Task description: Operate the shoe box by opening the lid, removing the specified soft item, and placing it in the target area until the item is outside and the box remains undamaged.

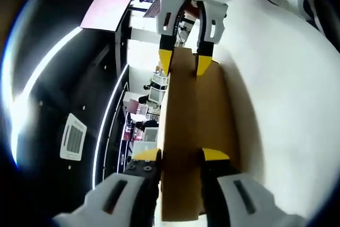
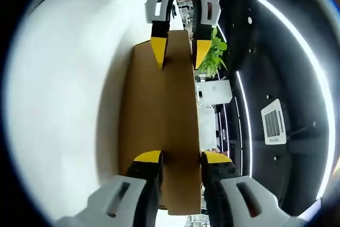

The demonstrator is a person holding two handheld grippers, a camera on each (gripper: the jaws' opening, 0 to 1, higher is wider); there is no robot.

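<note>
Ceiling panels with light strips (image 1: 106, 126) and an air vent (image 1: 73, 136) are seen beyond the cardboard, along with a green plant (image 2: 214, 57) and distant office furniture; these views are strongly rolled. A brown shoe box lid (image 1: 183, 142) is held on edge above the white tabletop (image 1: 287, 104). Its near end is clamped by the left gripper (image 1: 180, 157), jaws narrowed onto the cardboard, while its far end is pinched by the right gripper (image 1: 184, 63). The box interior is hidden by the raised lid, so its contents cannot be told.
</note>
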